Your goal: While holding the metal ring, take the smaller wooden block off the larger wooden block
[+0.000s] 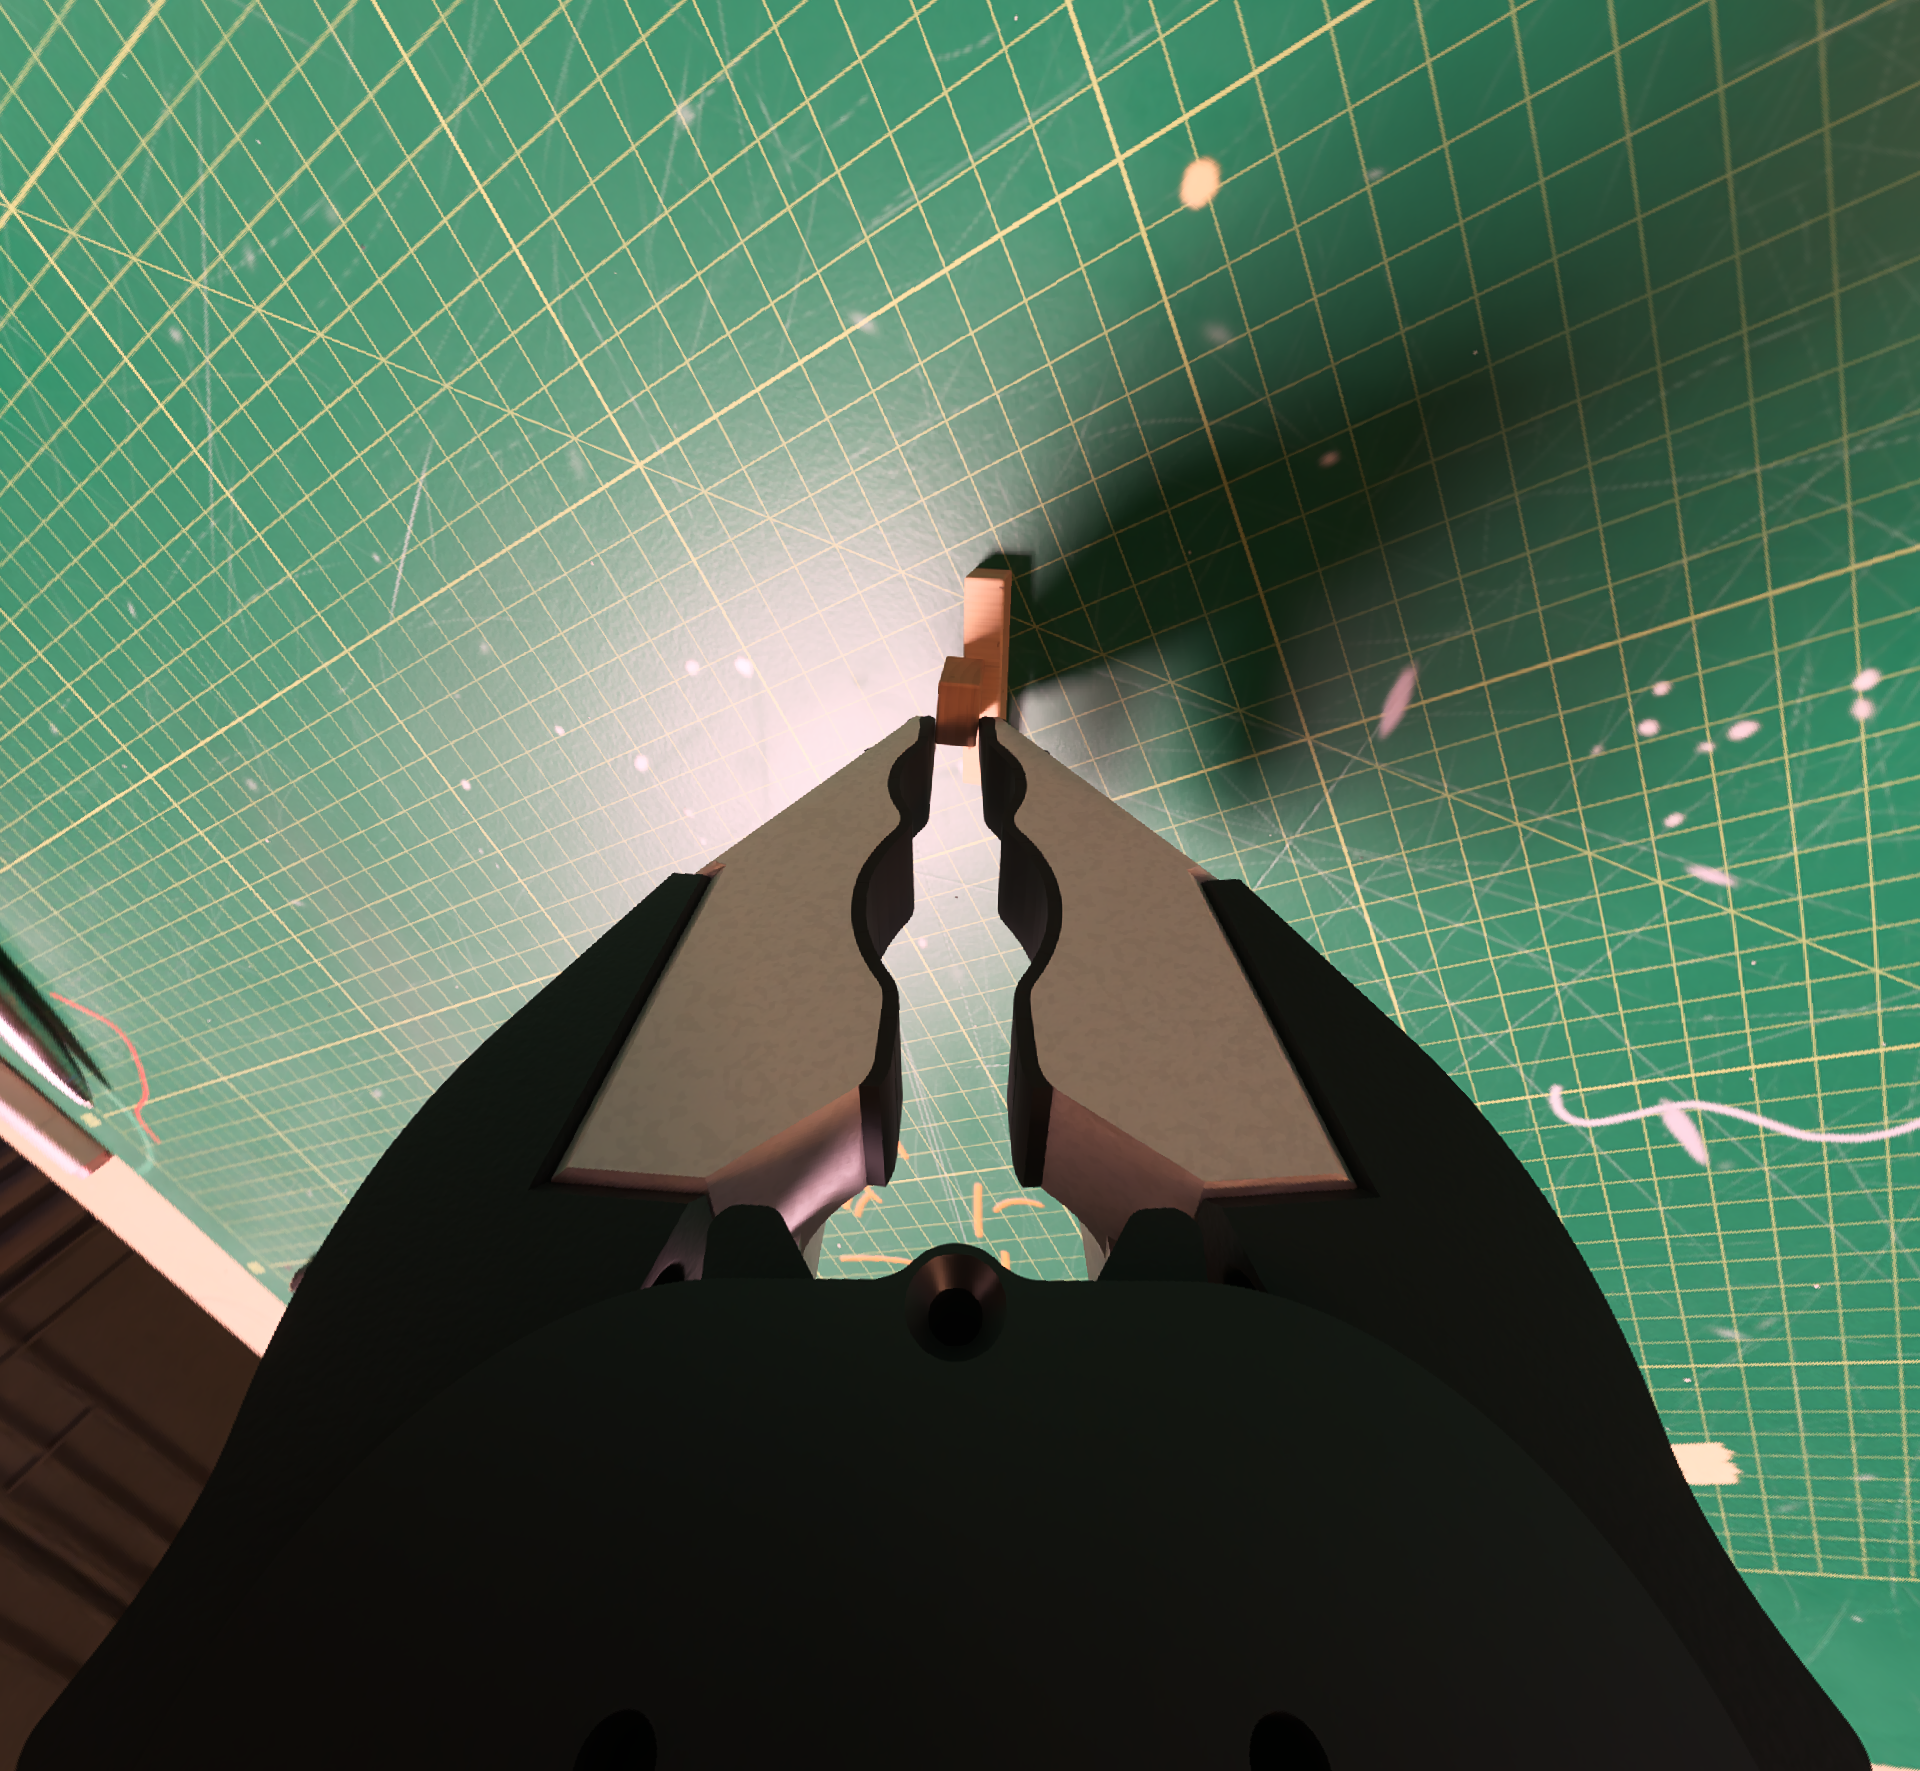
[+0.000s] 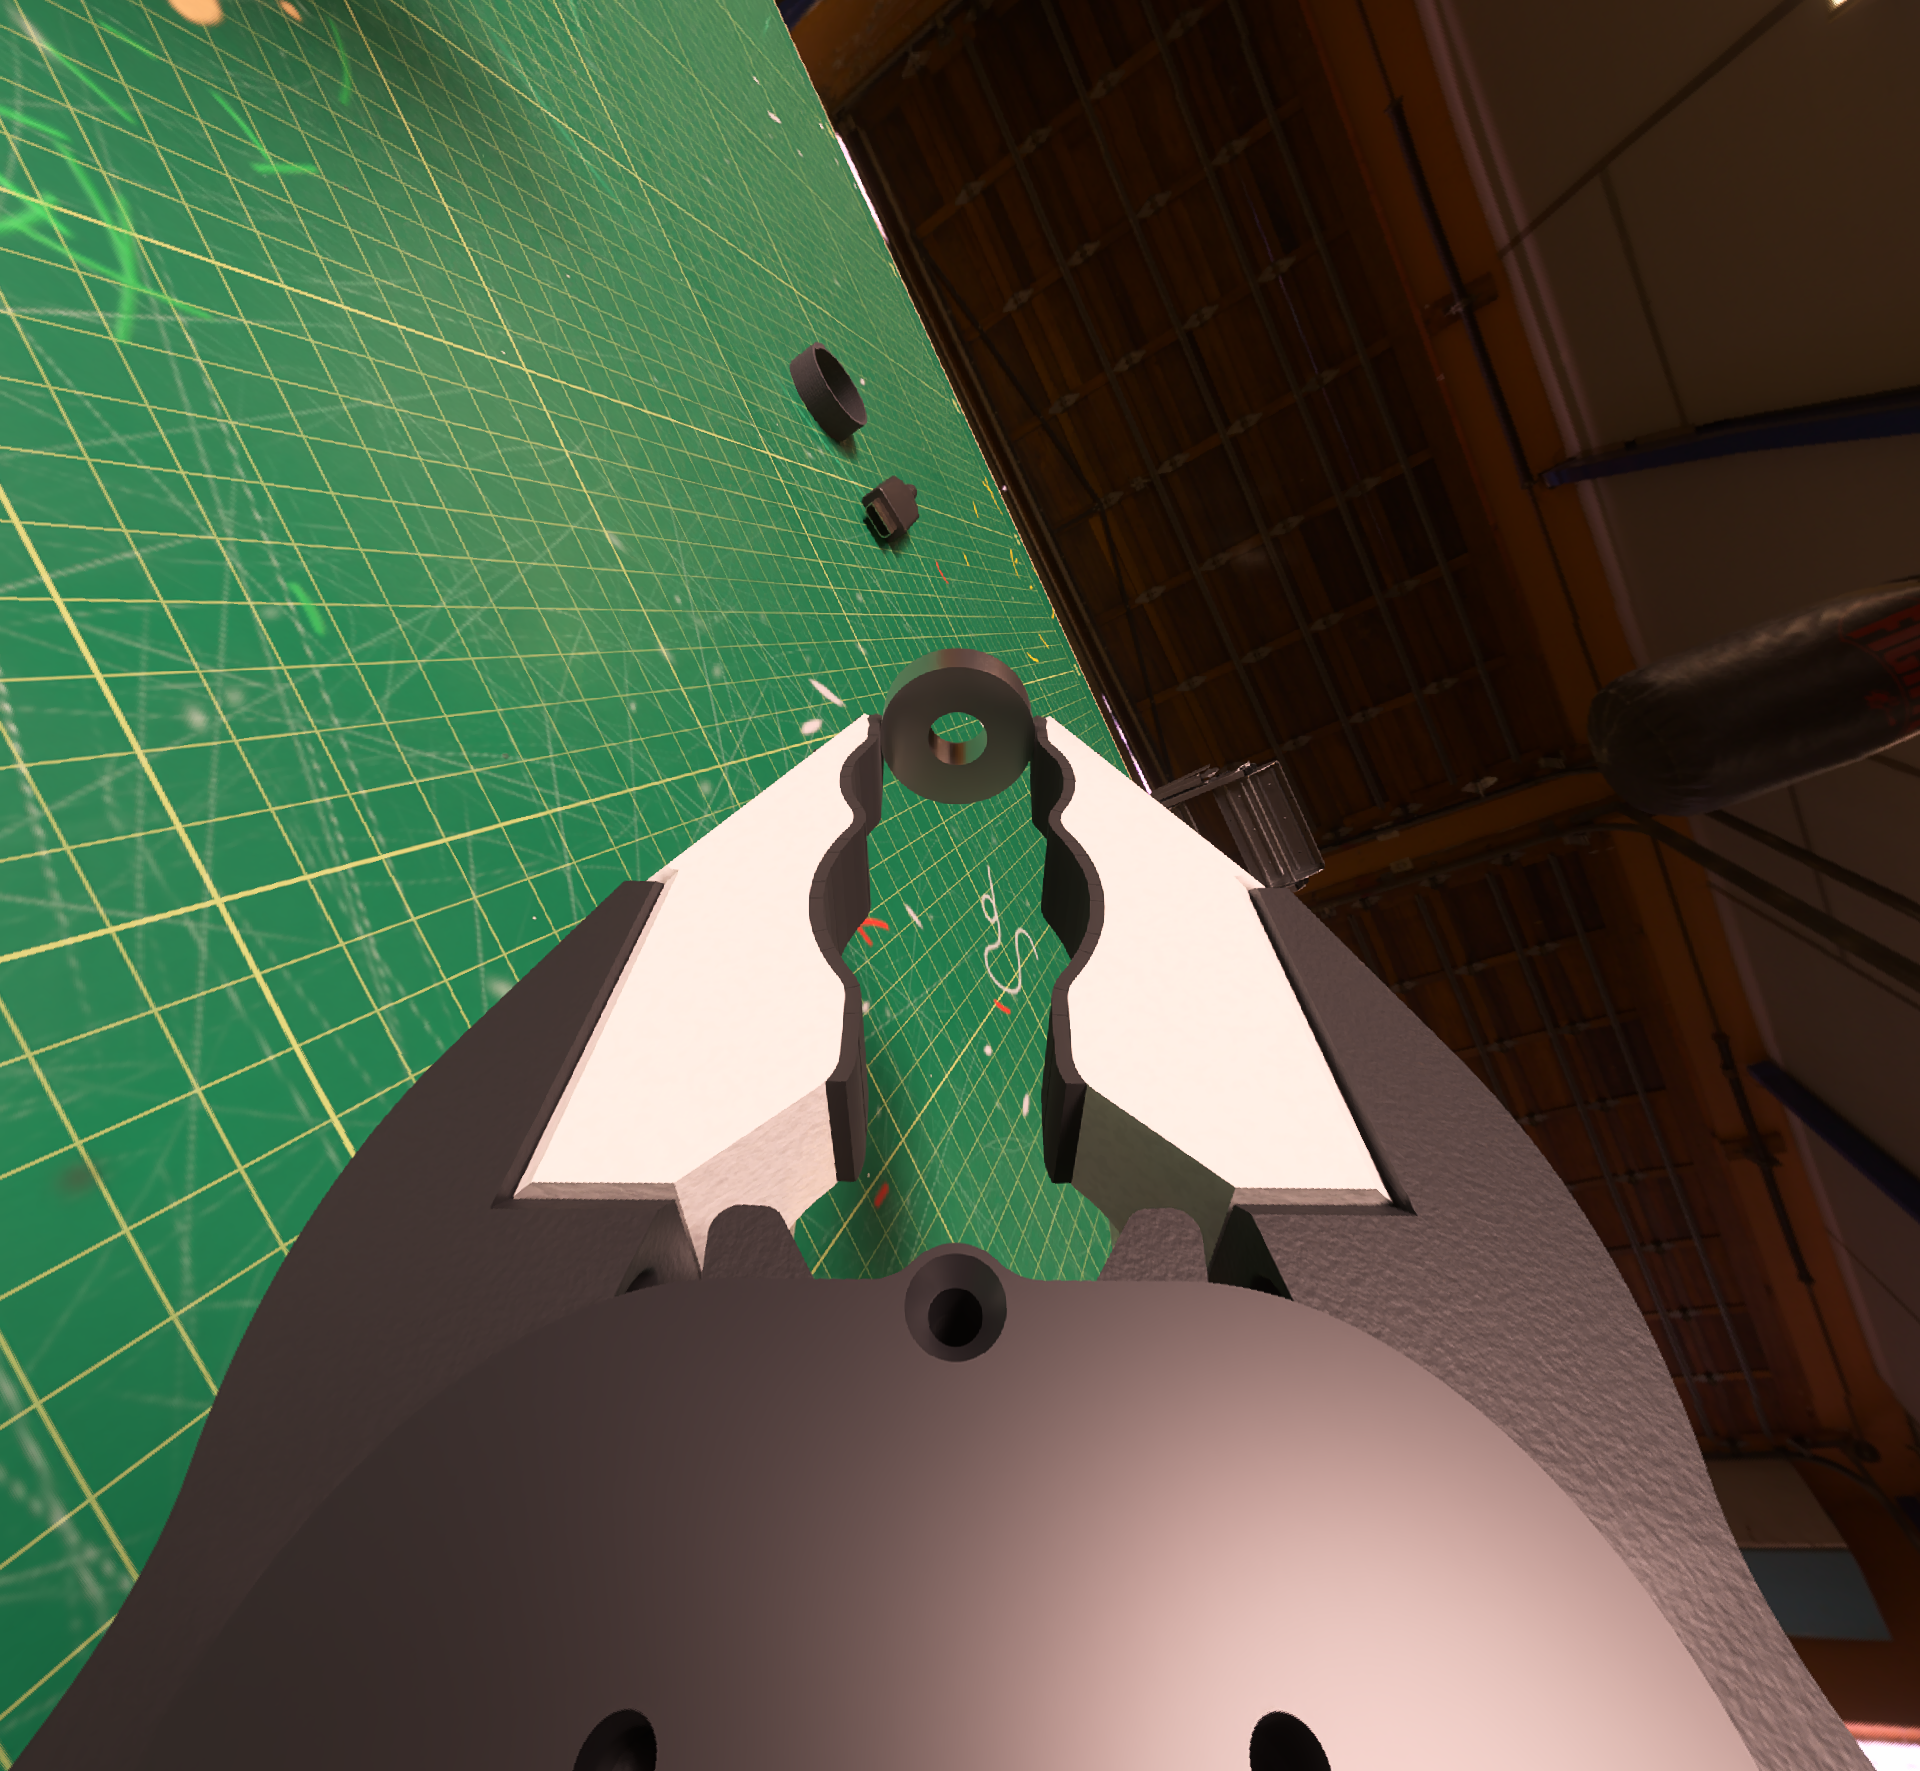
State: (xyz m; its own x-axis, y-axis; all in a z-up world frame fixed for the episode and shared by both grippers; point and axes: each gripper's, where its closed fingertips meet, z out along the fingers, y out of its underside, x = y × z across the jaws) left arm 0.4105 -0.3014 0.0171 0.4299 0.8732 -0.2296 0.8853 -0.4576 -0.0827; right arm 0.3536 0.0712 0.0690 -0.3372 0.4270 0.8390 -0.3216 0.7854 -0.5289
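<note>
Worktop (image 1: 520,371): green gridded cutting mat, scratched, paint-flecked. Directly on it: larger wooden block (image 1: 987,625); dark short ring (image 2: 828,391); small dark fitting (image 2: 889,508).

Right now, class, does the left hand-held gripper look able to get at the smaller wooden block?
Probably yes. The left hand-held gripper already has its fingertips on either side of the smaller wooden block, which sits on the larger wooden block; nothing else lies between them on the green mat.

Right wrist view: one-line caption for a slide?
Right tongs grip the metal ring above the green cutting mat; two small dark parts lie beyond.
</note>
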